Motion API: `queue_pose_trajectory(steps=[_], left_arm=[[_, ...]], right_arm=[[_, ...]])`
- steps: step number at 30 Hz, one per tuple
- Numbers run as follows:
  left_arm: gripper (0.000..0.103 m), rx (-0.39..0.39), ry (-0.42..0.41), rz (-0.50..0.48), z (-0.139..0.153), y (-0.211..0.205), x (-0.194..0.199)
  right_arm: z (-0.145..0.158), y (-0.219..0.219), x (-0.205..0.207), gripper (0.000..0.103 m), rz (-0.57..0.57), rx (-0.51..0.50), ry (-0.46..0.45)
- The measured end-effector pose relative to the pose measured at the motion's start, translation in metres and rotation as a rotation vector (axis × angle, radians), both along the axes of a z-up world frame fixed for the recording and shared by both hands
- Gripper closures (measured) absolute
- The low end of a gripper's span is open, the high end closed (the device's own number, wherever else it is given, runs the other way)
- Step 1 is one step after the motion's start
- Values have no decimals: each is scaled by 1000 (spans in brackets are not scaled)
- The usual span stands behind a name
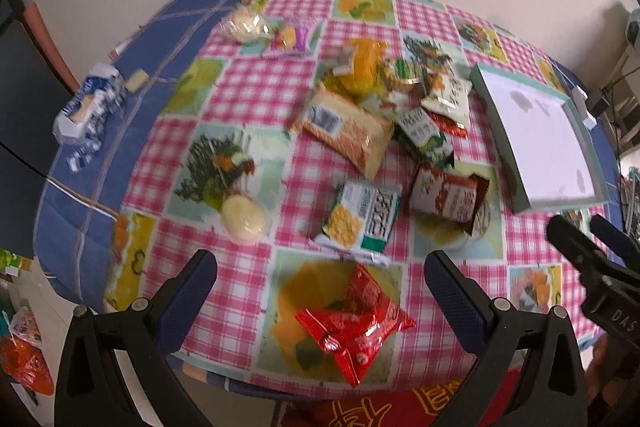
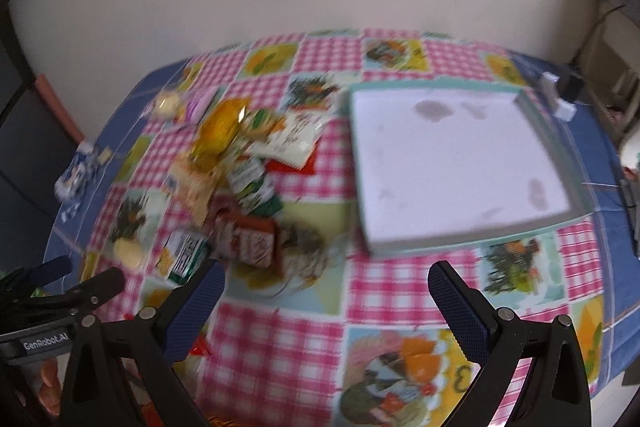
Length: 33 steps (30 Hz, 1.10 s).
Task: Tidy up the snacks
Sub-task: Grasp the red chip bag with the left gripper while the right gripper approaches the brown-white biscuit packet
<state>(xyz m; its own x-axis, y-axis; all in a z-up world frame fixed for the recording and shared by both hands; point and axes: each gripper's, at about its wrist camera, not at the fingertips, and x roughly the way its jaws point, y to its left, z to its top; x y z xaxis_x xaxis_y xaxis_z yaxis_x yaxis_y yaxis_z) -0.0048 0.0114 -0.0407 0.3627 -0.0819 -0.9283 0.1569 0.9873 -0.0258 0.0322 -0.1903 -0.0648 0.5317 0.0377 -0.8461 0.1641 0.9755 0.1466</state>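
Several snack packets lie in a loose pile [image 1: 384, 115] on the checked tablecloth; the pile also shows in the right wrist view [image 2: 240, 179]. A red packet [image 1: 354, 323] lies nearest, between my left gripper's [image 1: 322, 271] open, empty jaws and just beyond them. A green-and-white cracker packet [image 1: 362, 223] and a brown packet [image 1: 448, 197] lie further on. A shallow white box with a pale green rim [image 2: 460, 163] sits empty at the right; it also shows in the left wrist view [image 1: 540, 135]. My right gripper [image 2: 326, 283] is open and empty above the cloth, in front of the box.
Round pale buns in wrappers [image 1: 244, 217] [image 1: 246, 23] and a blue-and-white packet [image 1: 88, 107] lie at the left. The table's near edge [image 1: 240, 383] is close below my left gripper. A small white and black device [image 2: 562, 95] sits beyond the box. The other gripper's fingers [image 1: 576, 243] show at the right.
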Motion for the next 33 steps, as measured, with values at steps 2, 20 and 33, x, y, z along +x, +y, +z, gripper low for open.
queue_pose_trajectory(steps=[2, 20, 33], left_arm=[[0, -15, 27, -23, -6, -1, -3], [22, -63, 151, -110, -42, -14, -30], [66, -88, 196, -101, -67, -9, -30]], right_arm=[[-6, 7, 2, 0, 29, 18, 29], [-19, 12, 3, 1, 43, 67, 99], [-25, 15, 6, 1, 51, 72, 124]])
